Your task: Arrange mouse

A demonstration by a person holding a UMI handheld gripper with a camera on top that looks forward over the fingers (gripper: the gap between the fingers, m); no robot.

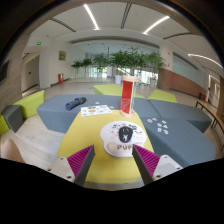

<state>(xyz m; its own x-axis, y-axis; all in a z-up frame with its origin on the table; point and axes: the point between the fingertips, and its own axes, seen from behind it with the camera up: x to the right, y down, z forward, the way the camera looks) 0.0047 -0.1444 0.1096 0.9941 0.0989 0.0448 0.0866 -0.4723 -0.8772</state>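
Observation:
A round white mouse pad point(122, 138) with a dark cartoon print and purple letters lies on the yellow table strip point(100, 170), just ahead of my fingers. A small dark object that looks like the mouse point(75, 102) lies far beyond on the grey surface, to the left. My gripper point(113, 163) is open and empty. Its magenta pads point(82, 160) stand apart, either side of the near edge of the round pad and not touching it.
A tall red and white cup point(126, 95) stands beyond the round pad. White printed sheets lie to the left point(97, 110) and right point(160, 125). Grey table sections point(185, 140) flank the yellow strip. A chair point(12, 118) stands at the left.

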